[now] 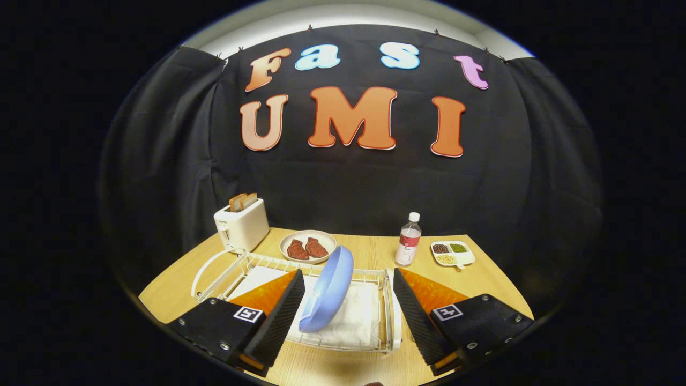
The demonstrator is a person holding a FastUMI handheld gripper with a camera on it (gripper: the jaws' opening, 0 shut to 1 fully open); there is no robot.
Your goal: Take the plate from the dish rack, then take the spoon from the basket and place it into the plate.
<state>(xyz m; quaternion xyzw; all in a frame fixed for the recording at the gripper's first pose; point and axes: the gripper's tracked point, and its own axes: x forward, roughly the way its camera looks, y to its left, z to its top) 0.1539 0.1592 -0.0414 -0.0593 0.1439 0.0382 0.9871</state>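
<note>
blue plate (pixel 328 289), white dish rack (pixel 252 262), white toaster (pixel 242 226)

No text is legible; the bottle (pixel 408 239) label is too small.

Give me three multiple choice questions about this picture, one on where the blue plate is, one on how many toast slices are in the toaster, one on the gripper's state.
1. Where is the blue plate?
A. flat on the table
B. standing on edge in the white dish rack
C. on the toaster

2. How many toast slices sit in the toaster?
A. none
B. two
C. four

3. The hand-held gripper is:
A. open, plate between its fingers
B. shut on the plate
C. shut on the bottle

Answers: 1 B, it leans upright in the rack. 2 B, two slices poke out. 3 A, the fingers stand wide apart either side of the plate.
</note>
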